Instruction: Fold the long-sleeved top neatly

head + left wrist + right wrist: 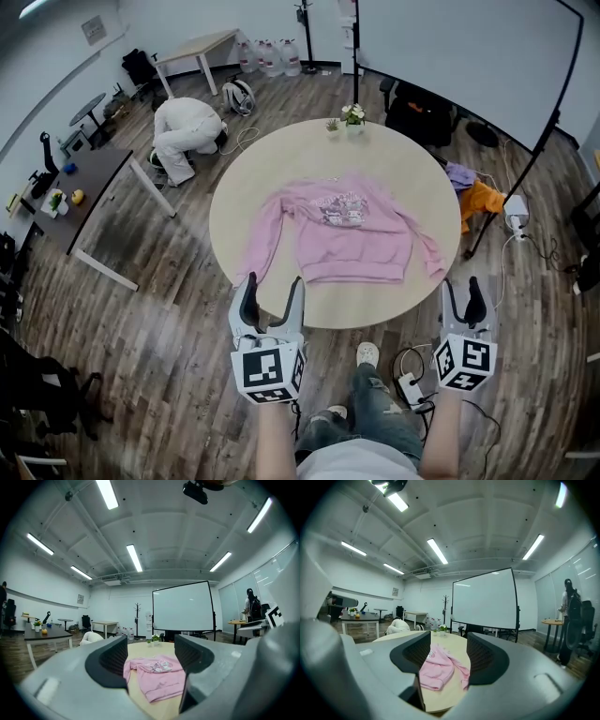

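Note:
A pink long-sleeved top (349, 228) lies spread flat on the round beige table (244, 197), hem toward me, both sleeves trailing down at its sides. My left gripper (272, 298) hovers at the table's near edge, below the left sleeve, jaws open and empty. My right gripper (465, 298) is off the table's near right edge, also open with nothing in it. In the left gripper view the top (157, 674) shows between the wide dark fingers (110, 660). The right gripper view shows the top (436, 667) from its right side, a sleeve hanging toward the edge.
Two small potted plants (346, 117) stand at the table's far edge. A person in white (186, 131) crouches on the floor at the back left. A dark desk (80, 192) is at left, a screen stand (539, 141) and orange cloth (480, 200) at right. Cables and a power strip (411, 384) lie by my feet.

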{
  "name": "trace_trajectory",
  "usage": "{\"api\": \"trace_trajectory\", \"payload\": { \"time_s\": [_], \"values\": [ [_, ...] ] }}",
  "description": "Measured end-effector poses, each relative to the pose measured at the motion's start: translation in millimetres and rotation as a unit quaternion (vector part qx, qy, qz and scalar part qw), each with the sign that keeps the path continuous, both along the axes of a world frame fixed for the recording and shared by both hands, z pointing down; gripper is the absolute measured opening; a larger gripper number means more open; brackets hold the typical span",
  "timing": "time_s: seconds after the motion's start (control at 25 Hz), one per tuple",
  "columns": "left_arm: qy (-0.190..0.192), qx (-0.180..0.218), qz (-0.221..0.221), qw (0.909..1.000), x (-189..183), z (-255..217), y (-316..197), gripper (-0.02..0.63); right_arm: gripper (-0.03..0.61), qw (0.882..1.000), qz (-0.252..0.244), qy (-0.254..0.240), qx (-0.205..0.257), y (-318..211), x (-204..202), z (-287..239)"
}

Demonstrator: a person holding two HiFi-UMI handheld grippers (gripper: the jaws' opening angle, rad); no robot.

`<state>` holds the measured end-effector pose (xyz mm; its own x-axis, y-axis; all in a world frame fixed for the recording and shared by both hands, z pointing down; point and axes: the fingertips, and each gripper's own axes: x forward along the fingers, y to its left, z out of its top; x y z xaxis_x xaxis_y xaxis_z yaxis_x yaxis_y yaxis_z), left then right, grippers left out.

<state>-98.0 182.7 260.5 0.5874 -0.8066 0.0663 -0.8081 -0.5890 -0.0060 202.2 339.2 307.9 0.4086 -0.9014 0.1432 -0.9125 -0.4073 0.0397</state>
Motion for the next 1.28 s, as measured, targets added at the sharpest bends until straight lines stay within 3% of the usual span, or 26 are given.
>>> {"api": "trace_trajectory", "payload": {
  "time_s": [0.72, 1.28],
  "values": [
    [-0.021, -0.015, -0.017, 0.9995, 151.3, 0.5, -114.3, 0.415, 0.256, 0.999, -0.026, -0.019, -0.021, -122.7, 152.1, 12.5],
    [-0.05, -0.039, -0.005, 0.998, 203.8, 29.5, -140.2, 0.415, 0.258, 0.997, -0.033, -0.04, -0.053, -154.0, 193.7, 48.3]
  ]
}}
